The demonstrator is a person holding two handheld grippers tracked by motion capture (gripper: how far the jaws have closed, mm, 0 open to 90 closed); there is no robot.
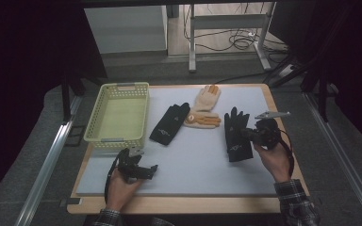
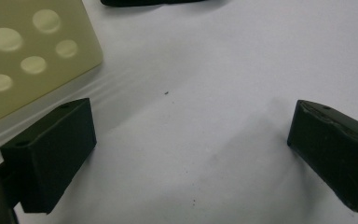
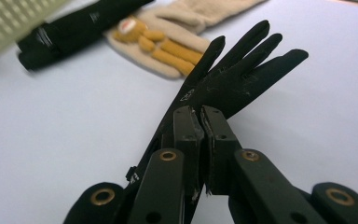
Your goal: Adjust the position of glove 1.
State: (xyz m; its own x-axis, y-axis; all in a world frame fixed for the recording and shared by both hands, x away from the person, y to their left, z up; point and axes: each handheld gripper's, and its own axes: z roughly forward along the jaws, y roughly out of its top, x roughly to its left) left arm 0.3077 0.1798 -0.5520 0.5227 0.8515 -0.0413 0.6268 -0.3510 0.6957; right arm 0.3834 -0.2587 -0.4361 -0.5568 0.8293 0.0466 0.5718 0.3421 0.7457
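A black glove (image 1: 238, 139) lies at the right of the white mat (image 1: 193, 165), fingers pointing away from me. My right gripper (image 1: 250, 134) comes at it from the right. In the right gripper view the jaws (image 3: 200, 121) are shut on this black glove (image 3: 242, 79), pinching its palm edge, and the glove looks raised off the mat. My left gripper (image 1: 140, 162) rests low on the mat near the basket's front corner. Its jaws (image 2: 191, 154) stand wide open with bare mat between them.
A pale yellow basket (image 1: 125, 85) stands empty at the left; its corner (image 2: 28, 51) is close to my left jaw. A second black glove (image 1: 169, 123) lies mid-mat, with two beige gloves (image 1: 206, 106) behind it, one with orange fingers (image 3: 168, 46).
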